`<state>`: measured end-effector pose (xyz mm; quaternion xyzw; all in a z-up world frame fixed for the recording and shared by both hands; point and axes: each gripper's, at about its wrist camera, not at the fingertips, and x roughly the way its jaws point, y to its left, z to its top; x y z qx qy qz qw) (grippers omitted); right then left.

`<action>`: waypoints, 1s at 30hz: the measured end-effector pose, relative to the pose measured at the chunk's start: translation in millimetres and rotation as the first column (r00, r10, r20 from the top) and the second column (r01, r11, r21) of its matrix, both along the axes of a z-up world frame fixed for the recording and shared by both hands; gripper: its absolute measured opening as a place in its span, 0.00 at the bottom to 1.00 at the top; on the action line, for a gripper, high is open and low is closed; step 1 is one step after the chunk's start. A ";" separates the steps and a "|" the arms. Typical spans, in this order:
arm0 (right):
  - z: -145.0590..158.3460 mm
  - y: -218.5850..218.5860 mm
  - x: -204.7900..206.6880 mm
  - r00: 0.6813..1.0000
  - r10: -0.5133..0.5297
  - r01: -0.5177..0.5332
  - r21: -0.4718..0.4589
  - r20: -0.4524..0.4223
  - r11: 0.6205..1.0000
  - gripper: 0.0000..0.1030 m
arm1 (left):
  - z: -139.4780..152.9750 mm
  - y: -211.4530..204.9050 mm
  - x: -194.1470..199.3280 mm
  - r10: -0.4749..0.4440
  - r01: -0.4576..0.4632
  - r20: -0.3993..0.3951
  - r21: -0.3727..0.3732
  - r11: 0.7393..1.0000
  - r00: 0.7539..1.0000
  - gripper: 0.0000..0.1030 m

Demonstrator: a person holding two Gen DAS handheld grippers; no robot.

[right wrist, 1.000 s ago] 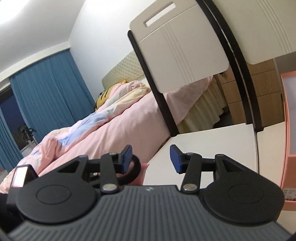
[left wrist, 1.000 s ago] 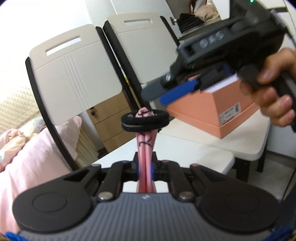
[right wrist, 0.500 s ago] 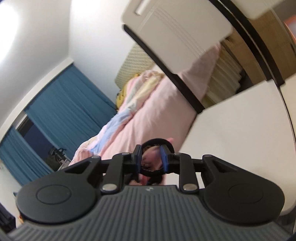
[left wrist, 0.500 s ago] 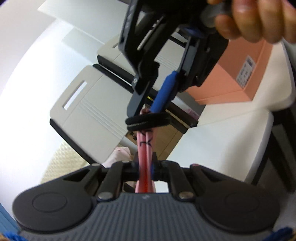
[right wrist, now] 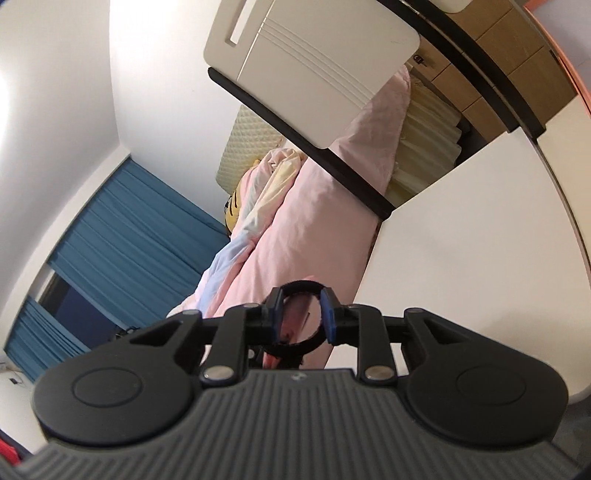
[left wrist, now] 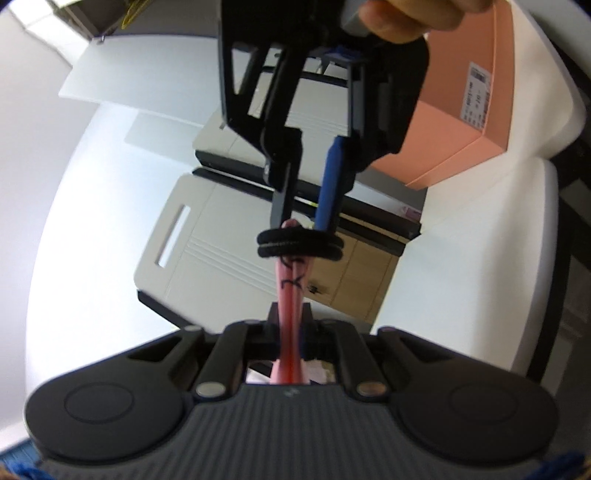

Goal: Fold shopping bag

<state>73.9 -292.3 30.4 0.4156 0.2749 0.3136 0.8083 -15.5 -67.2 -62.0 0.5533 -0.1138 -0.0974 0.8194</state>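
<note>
The white worktop (left wrist: 461,258) fills the right of the left wrist view, with a salmon-coloured box (left wrist: 461,122) on it and folding chairs (left wrist: 229,240) past its edge; a bed with pink bedding (right wrist: 306,229) shows in the right wrist view.

The shopping bag (left wrist: 291,295) seems already gathered into a thin pink bundle with dark markings, held in the air in front of the worktop. The left hand-held gripper (left wrist: 290,332) is clenched on its lower part. A black elastic band (left wrist: 299,245) is wound in two turns round the bundle near its upper end. The right hand-held gripper (left wrist: 306,218) comes down from above, gripped by a hand (left wrist: 410,14), and its fingers reach the band; in its own view its blue pads press on the two sides of the black loop, so it is grasping the band.

By my reading the folding proper is done and only securing the band and setting the bundle down remain.

The bundle's lower end is hidden behind the left gripper body, and its tip behind the band. Whether the band already sits tight on the bag cannot be told. The hand is cut off at the frame top.
</note>
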 end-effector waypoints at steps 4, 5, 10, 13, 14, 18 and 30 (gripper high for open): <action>-0.4 0.4 0.1 1.000 0.006 -0.006 0.000 0.000 1.000 0.25 | -9.7 -1.0 -3.3 -0.023 0.019 0.067 0.062 0.998 0.997 0.09; -1.4 -0.1 0.8 1.000 0.008 -0.008 0.005 -0.005 1.000 0.25 | -13.2 -0.7 -4.1 -0.034 0.026 0.094 0.086 0.996 0.995 0.09; -5.9 -3.2 2.8 1.000 0.007 -0.006 0.025 -0.029 1.000 0.24 | -24.0 0.1 -10.4 -0.083 0.056 0.165 0.162 0.985 0.983 0.09; -7.4 -4.6 3.3 0.999 0.013 -0.011 0.043 -0.036 0.999 0.24 | -25.1 3.0 -12.3 -0.098 0.066 0.181 0.175 0.982 0.979 0.08; -7.4 -4.9 3.3 0.999 0.015 -0.013 0.045 -0.038 0.999 0.24 | -25.9 3.9 -13.0 -0.105 0.071 0.185 0.182 0.981 0.977 0.08; -10.4 -7.6 4.3 0.998 0.025 -0.022 0.054 -0.054 0.998 0.24 | -30.2 6.2 -17.0 -0.138 0.098 0.194 0.203 0.974 0.971 0.08; -14.4 -13.9 4.0 0.997 0.044 -0.039 0.071 -0.070 0.997 0.25 | -33.2 9.2 -24.1 -0.186 0.142 0.203 0.213 0.967 0.961 0.07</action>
